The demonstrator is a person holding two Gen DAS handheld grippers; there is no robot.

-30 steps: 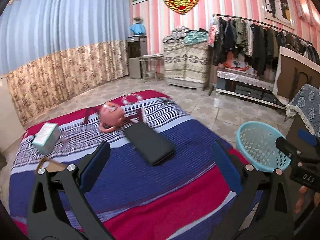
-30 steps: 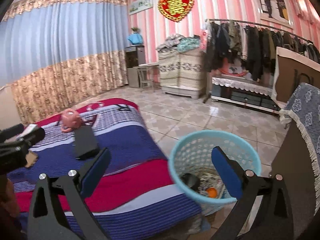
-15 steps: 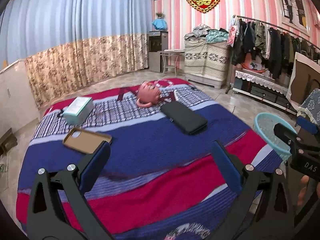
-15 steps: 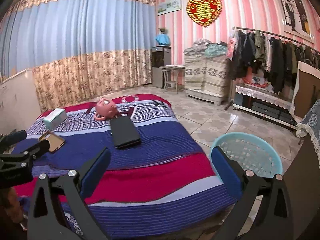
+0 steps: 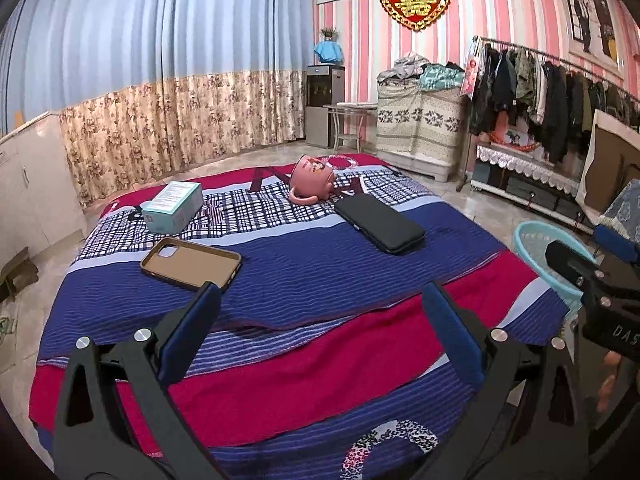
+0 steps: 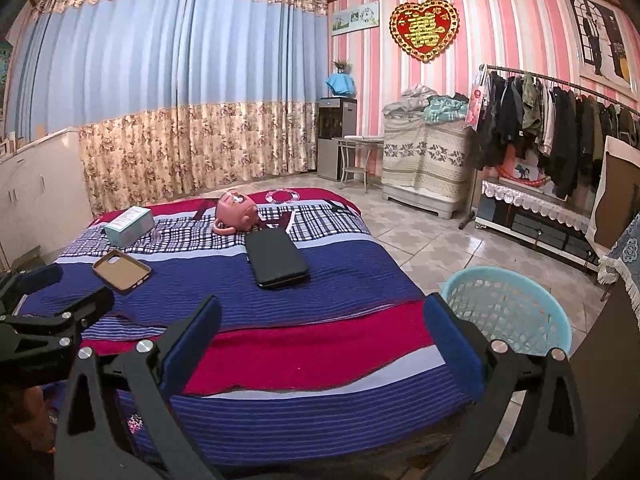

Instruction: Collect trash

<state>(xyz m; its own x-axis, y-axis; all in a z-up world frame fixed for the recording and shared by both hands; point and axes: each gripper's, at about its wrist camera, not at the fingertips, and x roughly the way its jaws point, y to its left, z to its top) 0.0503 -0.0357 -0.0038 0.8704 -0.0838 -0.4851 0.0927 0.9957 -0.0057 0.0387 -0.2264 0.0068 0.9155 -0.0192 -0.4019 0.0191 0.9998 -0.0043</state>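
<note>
A striped blue and red bed cover [image 5: 320, 272] carries a brown phone case [image 5: 190, 258], a teal box [image 5: 172, 206], a pink mug on its side [image 5: 310, 178] and a black flat case [image 5: 378, 222]. The same items show in the right wrist view: phone case [image 6: 122, 270], box [image 6: 130, 224], mug [image 6: 234, 212], black case [image 6: 276, 258]. A light blue mesh basket [image 6: 508, 312] stands on the floor right of the bed; it also shows in the left wrist view [image 5: 548, 248]. My left gripper [image 5: 320, 328] and right gripper [image 6: 320, 336] are both open and empty above the bed's near end.
A clothes rack [image 6: 560, 128] and a low cabinet with a lace cover [image 6: 536, 212] line the right wall. A covered chest [image 6: 424, 160] and small table [image 6: 356, 156] stand at the back. White cabinets [image 6: 36, 184] are on the left. Tiled floor [image 6: 432, 236] lies between bed and rack.
Both grippers have pulled back and up from the bed and basket. More of the bed shows, including the phone case. The basket now sits further off to the right.
</note>
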